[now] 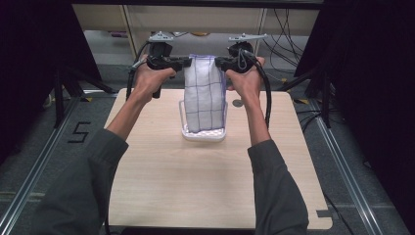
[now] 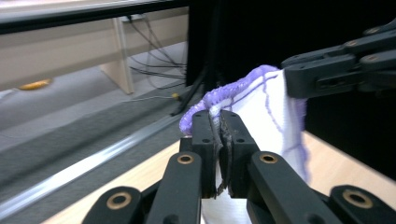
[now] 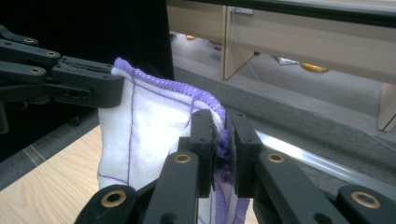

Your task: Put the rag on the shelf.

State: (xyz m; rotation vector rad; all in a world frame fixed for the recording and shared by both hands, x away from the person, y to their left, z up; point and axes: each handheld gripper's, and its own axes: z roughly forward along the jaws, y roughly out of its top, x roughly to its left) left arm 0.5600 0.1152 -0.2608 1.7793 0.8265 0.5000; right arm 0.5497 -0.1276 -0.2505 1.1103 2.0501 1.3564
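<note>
A white cloth (image 1: 205,93) with purple grid lines and a purple hem hangs stretched between both grippers above the table. My left gripper (image 1: 188,61) is shut on its top left corner, and my right gripper (image 1: 219,61) is shut on its top right corner. The cloth's lower end rests in a white basket (image 1: 204,134) on the table. In the left gripper view the jaws (image 2: 219,128) pinch the purple hem of the cloth (image 2: 261,112). The right gripper view shows the jaws (image 3: 223,133) clamped on the cloth (image 3: 149,126) edge, with the left gripper (image 3: 119,88) holding the far corner.
The light wooden table (image 1: 205,181) has a small round hole (image 1: 237,103) right of the basket. Black frame posts and cables stand at both sides and behind. A wooden shelf unit (image 1: 195,22) lies beyond the far edge.
</note>
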